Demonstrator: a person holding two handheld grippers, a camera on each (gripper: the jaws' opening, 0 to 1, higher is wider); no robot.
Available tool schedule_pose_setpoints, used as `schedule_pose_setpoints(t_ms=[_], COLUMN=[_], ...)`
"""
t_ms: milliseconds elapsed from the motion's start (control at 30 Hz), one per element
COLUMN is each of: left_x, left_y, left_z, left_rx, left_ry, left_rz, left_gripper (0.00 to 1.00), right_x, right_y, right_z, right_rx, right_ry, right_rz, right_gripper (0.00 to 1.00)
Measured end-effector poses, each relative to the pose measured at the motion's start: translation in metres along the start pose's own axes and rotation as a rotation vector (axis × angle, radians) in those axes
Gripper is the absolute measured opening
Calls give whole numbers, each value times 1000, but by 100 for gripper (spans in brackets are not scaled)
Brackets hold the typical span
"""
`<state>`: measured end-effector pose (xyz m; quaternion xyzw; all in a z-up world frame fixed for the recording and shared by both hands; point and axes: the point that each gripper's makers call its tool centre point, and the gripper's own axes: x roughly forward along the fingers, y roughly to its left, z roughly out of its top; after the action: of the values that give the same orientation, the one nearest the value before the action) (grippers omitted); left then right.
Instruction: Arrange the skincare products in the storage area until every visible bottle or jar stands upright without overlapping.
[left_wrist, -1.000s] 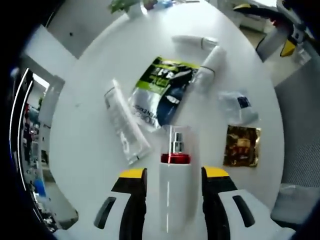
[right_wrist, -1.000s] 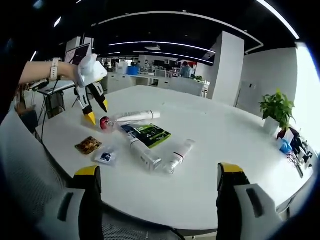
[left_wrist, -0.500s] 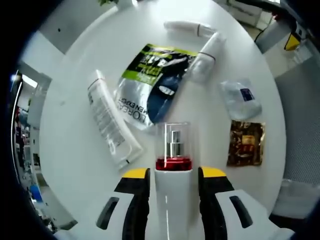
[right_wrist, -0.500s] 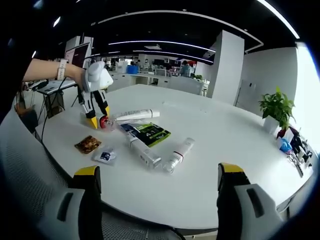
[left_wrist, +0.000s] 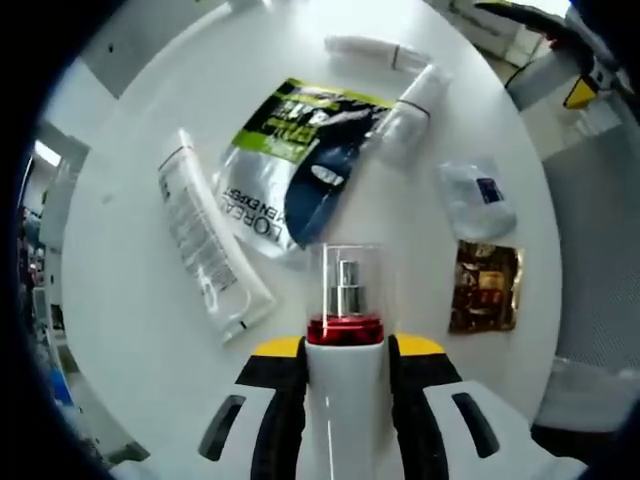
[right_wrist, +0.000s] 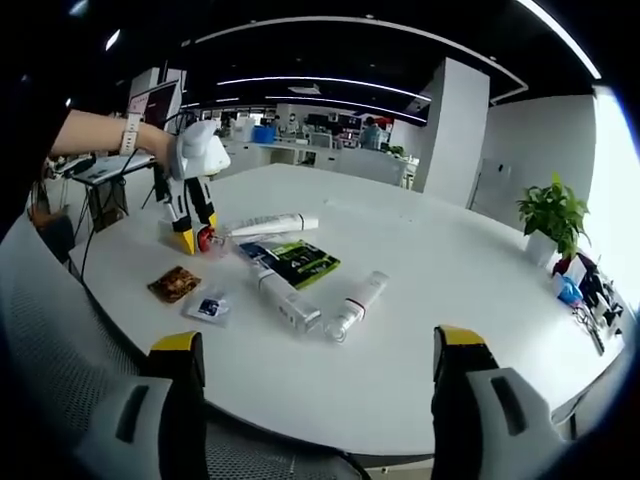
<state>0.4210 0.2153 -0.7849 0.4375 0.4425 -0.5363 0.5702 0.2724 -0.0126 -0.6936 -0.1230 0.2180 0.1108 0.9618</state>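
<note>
A white spray bottle (left_wrist: 345, 385) with a red collar and a clear cap sits between my left gripper's (left_wrist: 347, 348) yellow-tipped jaws, which press on its sides. From the right gripper view, the left gripper (right_wrist: 193, 236) is held by a hand over the table's far left, with the bottle's red collar (right_wrist: 206, 240) low at the tabletop. A white tube (left_wrist: 205, 245), a green and blue sachet (left_wrist: 300, 170) and two white bottles (left_wrist: 410, 125) (left_wrist: 375, 50) lie flat beyond. My right gripper (right_wrist: 320, 365) stands open near the table's edge, holding nothing.
A clear packet (left_wrist: 478, 200) and a brown-gold sachet (left_wrist: 485, 285) lie right of the held bottle. The round white table (right_wrist: 450, 290) has bare room to the right. A potted plant (right_wrist: 553, 218) stands at the far right, and a mesh chair (right_wrist: 60, 330) is at the near left.
The left gripper's jaws have closed in on the spray bottle, and it has come lower over the table. The right gripper has stayed still.
</note>
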Motion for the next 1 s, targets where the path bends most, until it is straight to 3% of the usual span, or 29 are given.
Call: schedule_pose_setpoints(t_ms=[700, 1000], left_x=[1, 1], left_y=[-3, 0], left_z=[2, 3], left_rx=[33, -31], left_ry=[16, -26], left_rz=[-25, -11], left_gripper=[27, 25], right_x=[0, -1], right_y=[1, 1], right_z=[-3, -2], right_rx=[-11, -11], right_ry=[18, 9], right_rz=[10, 12], right_gripper=[90, 90])
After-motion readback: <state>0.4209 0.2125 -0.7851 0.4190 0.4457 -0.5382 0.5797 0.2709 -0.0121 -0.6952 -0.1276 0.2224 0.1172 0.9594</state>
